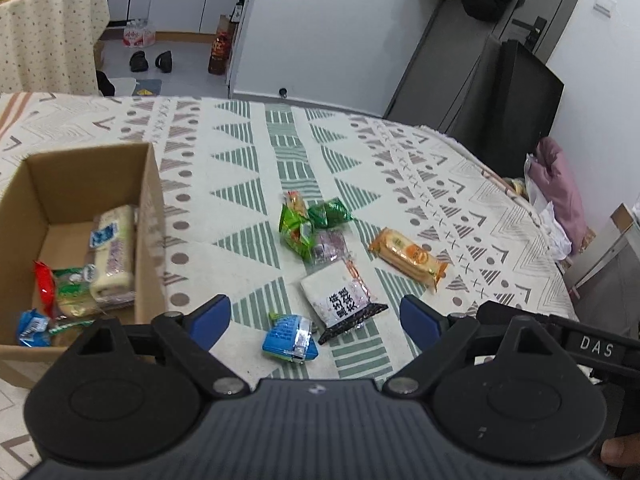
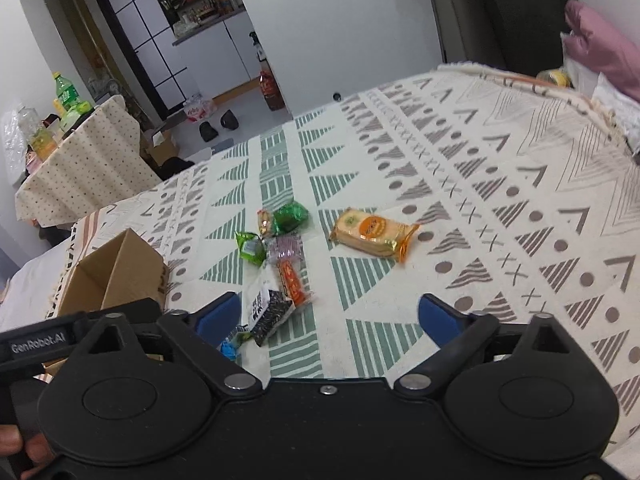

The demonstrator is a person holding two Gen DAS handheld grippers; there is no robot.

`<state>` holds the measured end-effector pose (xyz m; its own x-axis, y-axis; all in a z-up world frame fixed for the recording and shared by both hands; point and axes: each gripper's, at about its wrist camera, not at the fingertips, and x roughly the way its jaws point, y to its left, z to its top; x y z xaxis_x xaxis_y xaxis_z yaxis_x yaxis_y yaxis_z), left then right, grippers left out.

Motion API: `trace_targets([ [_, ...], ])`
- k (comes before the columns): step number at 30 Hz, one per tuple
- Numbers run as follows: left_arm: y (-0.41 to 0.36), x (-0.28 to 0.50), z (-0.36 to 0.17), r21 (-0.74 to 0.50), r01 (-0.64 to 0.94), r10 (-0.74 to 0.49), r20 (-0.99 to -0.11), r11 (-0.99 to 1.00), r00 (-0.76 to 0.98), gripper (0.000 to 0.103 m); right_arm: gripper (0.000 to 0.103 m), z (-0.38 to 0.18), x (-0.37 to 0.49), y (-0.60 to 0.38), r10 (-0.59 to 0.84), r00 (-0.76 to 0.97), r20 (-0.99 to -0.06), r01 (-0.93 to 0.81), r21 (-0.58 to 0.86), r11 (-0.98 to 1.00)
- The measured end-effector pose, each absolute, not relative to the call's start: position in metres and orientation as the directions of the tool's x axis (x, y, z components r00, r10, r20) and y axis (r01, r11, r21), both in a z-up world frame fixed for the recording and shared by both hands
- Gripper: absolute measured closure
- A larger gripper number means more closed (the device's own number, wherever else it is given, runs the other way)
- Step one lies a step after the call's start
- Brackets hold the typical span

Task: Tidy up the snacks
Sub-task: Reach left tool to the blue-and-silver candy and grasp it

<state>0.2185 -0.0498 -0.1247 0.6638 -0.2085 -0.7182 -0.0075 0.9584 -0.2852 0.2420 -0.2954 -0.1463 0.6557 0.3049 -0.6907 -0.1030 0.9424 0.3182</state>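
A cardboard box (image 1: 148,216) stands at the left of the patterned tablecloth (image 1: 248,152) and holds several snack packs, among them a pale long pack (image 1: 114,252). Loose on the cloth lie a blue packet (image 1: 290,338), a white-and-black pack (image 1: 344,304), green packets (image 1: 316,220) and an orange cracker pack (image 1: 408,258). My left gripper (image 1: 316,320) hangs open just above the blue packet, nothing between its fingers. My right gripper (image 2: 330,318) is open too, over the cloth right of the white-and-black pack (image 2: 270,310), short of the orange cracker pack (image 2: 372,234). The box (image 2: 116,276) sits to its left.
A pink garment (image 1: 560,184) and white plastic bags lie at the table's right edge. A dark cabinet (image 1: 516,96) stands behind the table. A second cloth-covered table (image 2: 84,168) with bottles stands at the far left. The cloth (image 2: 520,200) right of the snacks is bare.
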Motion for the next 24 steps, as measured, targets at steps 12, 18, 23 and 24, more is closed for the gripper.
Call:
trace_targets([
  [12, -0.054, 0.244, -0.164, -0.297, -0.034, -0.220, -0.774, 0.954, 0.594, 0.039, 0.019, -0.170, 0.275, -0.296, 0.312, 0.610, -0.728, -0.110, 0.313, 0.944],
  [18, -0.061, 0.260, -0.190, -0.267, -0.059, -0.194, -0.818, 0.962, 0.542, 0.045, 0.019, -0.179, 0.292, -0.300, 0.314, 0.597, -0.738, -0.098, 0.321, 0.942],
  [23, -0.063, 0.270, -0.210, -0.221, -0.084, -0.149, -0.849, 0.972, 0.508, 0.055, 0.019, -0.187, 0.303, -0.303, 0.315, 0.589, -0.744, -0.096, 0.322, 0.942],
  [24, -0.063, 0.271, -0.213, -0.217, -0.087, -0.145, -0.852, 0.972, 0.504, 0.060, 0.019, -0.189, 0.305, -0.304, 0.317, 0.587, -0.745, -0.097, 0.324, 0.941],
])
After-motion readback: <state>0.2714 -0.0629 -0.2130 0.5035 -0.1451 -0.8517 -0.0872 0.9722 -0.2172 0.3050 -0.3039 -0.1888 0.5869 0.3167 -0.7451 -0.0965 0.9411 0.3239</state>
